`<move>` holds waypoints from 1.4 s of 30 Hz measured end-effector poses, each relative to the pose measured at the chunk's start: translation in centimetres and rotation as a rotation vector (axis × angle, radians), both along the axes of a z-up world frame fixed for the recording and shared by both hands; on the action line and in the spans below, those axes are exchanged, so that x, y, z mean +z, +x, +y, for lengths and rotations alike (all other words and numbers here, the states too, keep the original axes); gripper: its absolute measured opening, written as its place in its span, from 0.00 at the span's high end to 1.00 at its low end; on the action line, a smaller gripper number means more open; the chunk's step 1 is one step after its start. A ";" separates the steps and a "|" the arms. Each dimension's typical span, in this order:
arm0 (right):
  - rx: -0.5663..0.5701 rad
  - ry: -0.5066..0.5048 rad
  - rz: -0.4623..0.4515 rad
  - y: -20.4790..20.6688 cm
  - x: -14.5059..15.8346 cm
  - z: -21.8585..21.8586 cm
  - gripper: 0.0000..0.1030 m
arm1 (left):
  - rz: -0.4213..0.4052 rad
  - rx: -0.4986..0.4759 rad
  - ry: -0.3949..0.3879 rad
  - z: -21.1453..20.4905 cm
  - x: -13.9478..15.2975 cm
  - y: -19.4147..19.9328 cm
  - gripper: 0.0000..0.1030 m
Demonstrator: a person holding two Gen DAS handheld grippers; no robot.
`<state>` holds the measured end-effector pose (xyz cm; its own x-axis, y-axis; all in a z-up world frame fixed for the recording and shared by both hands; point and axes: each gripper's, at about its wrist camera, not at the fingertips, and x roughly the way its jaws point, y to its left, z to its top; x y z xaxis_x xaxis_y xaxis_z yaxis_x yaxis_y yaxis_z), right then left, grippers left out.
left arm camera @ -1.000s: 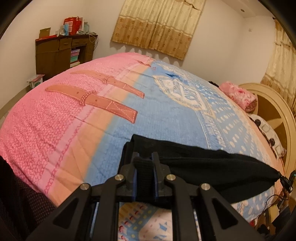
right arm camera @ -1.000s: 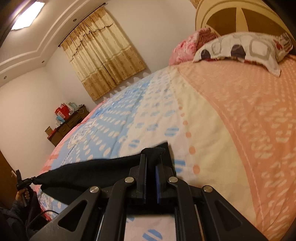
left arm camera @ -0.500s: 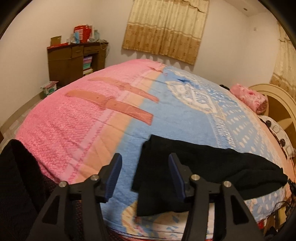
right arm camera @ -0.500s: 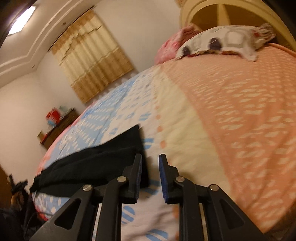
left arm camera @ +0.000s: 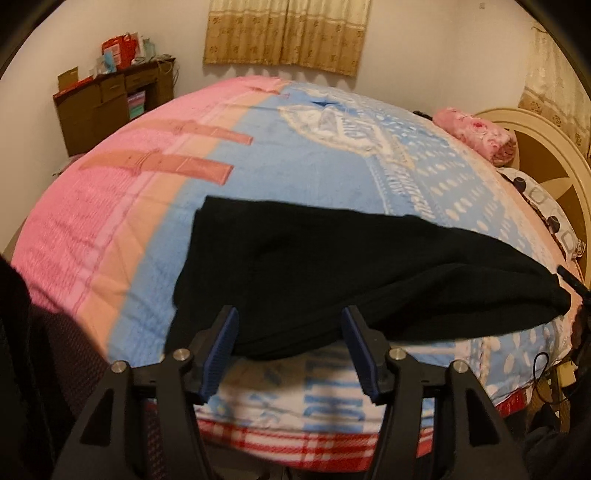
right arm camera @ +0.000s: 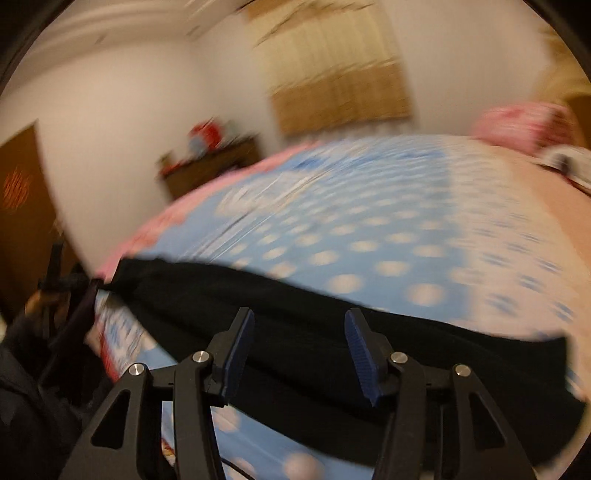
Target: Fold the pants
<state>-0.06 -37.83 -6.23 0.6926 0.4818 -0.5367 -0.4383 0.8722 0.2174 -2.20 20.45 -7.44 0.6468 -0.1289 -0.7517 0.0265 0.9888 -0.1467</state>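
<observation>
Black pants [left arm camera: 332, 273] lie flat on the bed [left arm camera: 295, 147], 2 pillows [left arm camera: 476, 134] at its head.

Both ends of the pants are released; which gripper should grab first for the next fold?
Left, probably. The left hand-held gripper is open with the pants edge between its fingers, view sharp. The right hand-held gripper is open too, but its view is motion-blurred.

You have one pair of black pants [left arm camera: 332, 266] on one bed [left arm camera: 314, 147], two pillows [left arm camera: 476, 134] at one headboard [left arm camera: 546, 147], one cabinet [left arm camera: 107, 107], two curtains [left arm camera: 288, 35] and two tools [left arm camera: 290, 350].
</observation>
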 end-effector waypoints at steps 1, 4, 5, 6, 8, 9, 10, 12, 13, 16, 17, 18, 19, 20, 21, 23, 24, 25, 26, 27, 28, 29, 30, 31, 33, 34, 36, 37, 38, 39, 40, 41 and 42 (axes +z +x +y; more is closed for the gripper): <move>0.025 -0.016 0.006 0.5 -0.4 1.4 0.49 | 0.003 0.006 0.002 0.2 -0.1 -0.1 0.41; 0.085 -0.084 0.049 3.2 -1.8 4.7 0.49 | 0.006 0.024 -0.006 0.9 -0.3 -0.5 0.41; 0.088 -0.111 0.070 4.1 -2.5 5.3 0.49 | 0.009 0.031 -0.011 1.2 -0.4 -0.5 0.41; 0.094 -0.121 0.099 4.6 -3.1 5.4 0.49 | 0.014 0.033 -0.018 1.3 -0.5 -0.6 0.41; 0.143 -0.110 0.185 4.6 -4.0 5.6 0.49 | 0.019 0.035 -0.018 1.5 -0.8 -0.8 0.41; 0.167 -0.116 0.198 4.2 -4.3 5.9 0.49 | 0.022 0.036 -0.016 1.6 -0.9 -0.8 0.41; 0.212 -0.134 0.211 2.9 -4.4 6.2 0.49 | 0.031 0.039 -0.018 1.7 -1.1 -0.9 0.41; 0.292 -0.162 0.241 1.0 -4.9 6.5 0.49 | 0.045 0.049 -0.028 1.9 -1.5 -0.9 0.41; 0.325 -0.165 0.254 -0.1 -5.1 6.7 0.49 | 0.047 0.051 -0.032 2.0 -1.6 -0.9 0.41; 0.355 -0.160 0.293 -1.5 -5.7 7.1 0.49 | 0.067 0.063 -0.017 1.9 -2.0 -0.7 0.41; 0.356 -0.164 0.293 -1.6 -5.7 7.3 0.49 | 0.068 0.069 -0.008 1.9 -2.0 -0.6 0.41; 0.356 -0.165 0.284 -1.5 -5.7 7.5 0.49 | 0.070 0.071 -0.005 2.0 -2.1 -0.5 0.41; 0.354 -0.162 0.275 -1.4 -5.6 7.6 0.49 | 0.075 0.077 -0.001 2.1 -2.2 -0.5 0.41; 0.350 -0.153 0.267 -1.1 -5.3 7.8 0.49 | 0.079 0.089 0.004 2.3 -2.2 -0.4 0.41; 0.347 -0.145 0.259 -0.8 -5.0 8.1 0.49 | 0.080 0.098 0.007 2.5 -2.1 -0.4 0.41; 0.342 -0.149 0.235 0.1 -4.4 9.0 0.49 | 0.066 0.118 0.010 3.2 -1.6 -0.4 0.41; 0.344 -0.152 0.228 0.5 -4.0 9.6 0.49 | 0.055 0.126 0.013 3.5 -1.2 -0.3 0.41; 0.349 -0.154 0.222 1.1 -3.6 10.4 0.49 | 0.040 0.139 0.019 4.0 -0.7 -0.1 0.41; 0.354 -0.155 0.213 1.8 -3.2 11.3 0.49 | 0.031 0.145 0.022 4.3 -0.4 0.1 0.41; 0.358 -0.156 0.204 2.4 -2.7 12.2 0.49 | 0.022 0.146 0.024 4.5 -0.1 0.5 0.41; 0.363 -0.158 0.194 3.1 -2.3 13.2 0.49 | 0.011 0.149 0.031 4.7 0.2 1.3 0.41; 0.367 -0.157 0.185 3.8 -1.8 14.3 0.49 | 0.008 0.151 0.036 4.7 0.4 1.9 0.41; 0.372 -0.155 0.178 4.4 -1.5 15.3 0.49 | 0.012 0.149 0.037 4.7 0.4 2.6 0.41; 0.378 -0.155 0.171 5.0 -1.2 16.4 0.49 | 0.015 0.136 0.034 4.5 0.5 3.5 0.41; 0.384 -0.175 0.153 6.0 -0.7 18.5 0.49 | 0.016 0.108 0.023 4.2 0.5 5.1 0.41; 0.384 -0.195 0.143 6.4 -0.7 19.7 0.49 | 0.024 0.099 0.025 4.0 0.4 6.0 0.41; 0.380 -0.225 0.129 7.2 -0.7 21.2 0.49 | 0.045 0.089 0.019 3.9 0.0 7.7 0.41; 0.378 -0.232 0.129 7.5 -0.7 21.8 0.49 | 0.055 0.079 0.011 3.9 -0.1 8.4 0.41; 0.366 -0.245 0.132 8.0 -0.8 22.2 0.49 | 0.068 0.078 0.008 4.1 -0.5 9.2 0.41; 0.350 -0.253 0.134 8.3 -0.9 22.2 0.49 | 0.077 0.082 0.012 4.1 -0.7 9.7 0.43; 0.337 -0.253 0.140 8.7 -1.0 22.0 0.49 | 0.089 0.086 0.026 4.2 -1.1 10.4 0.44; 0.322 -0.245 0.150 9.2 -1.1 21.6 0.49 | 0.096 0.080 0.030 4.3 -1.4 11.0 0.48; 0.309 -0.234 0.161 9.6 -1.1 21.1 0.49 | 0.105 0.073 0.029 4.2 -1.7 11.4 0.55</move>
